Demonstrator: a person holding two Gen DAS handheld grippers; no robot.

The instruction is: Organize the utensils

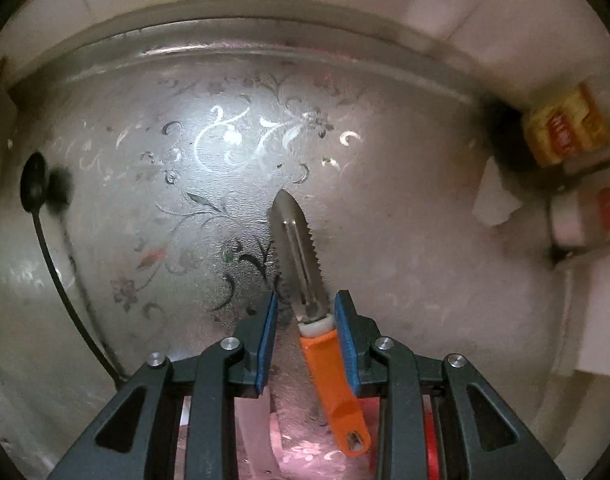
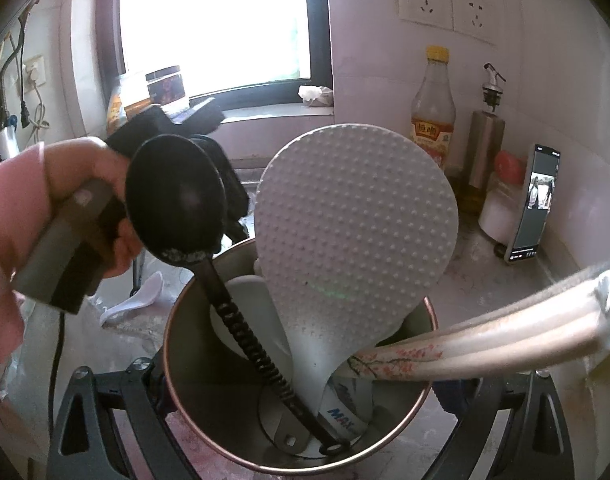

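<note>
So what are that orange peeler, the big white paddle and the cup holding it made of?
Peeler: orange handle looks like matte plastic; the serrated blade is dull grey and reflective, likely steel. Paddle: white with moulded bumps, probably plastic. Cup: thin wall, brushed grey inside, coppery rim, apparently metal.

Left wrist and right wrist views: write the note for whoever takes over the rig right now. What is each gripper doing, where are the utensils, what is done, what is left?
Left gripper: open, pointing down at the counter, pads either side of the orange-handled peeler; one pad is clear of the handle, so no grip yet.
Right gripper: appears clamped on the metal utensil holder, steadying it.
Done: black spoon, white rice paddle and chopsticks stand in the holder.
Left: grip the peeler and drop it in; a white spoon lies on the counter beyond the holder.
</note>
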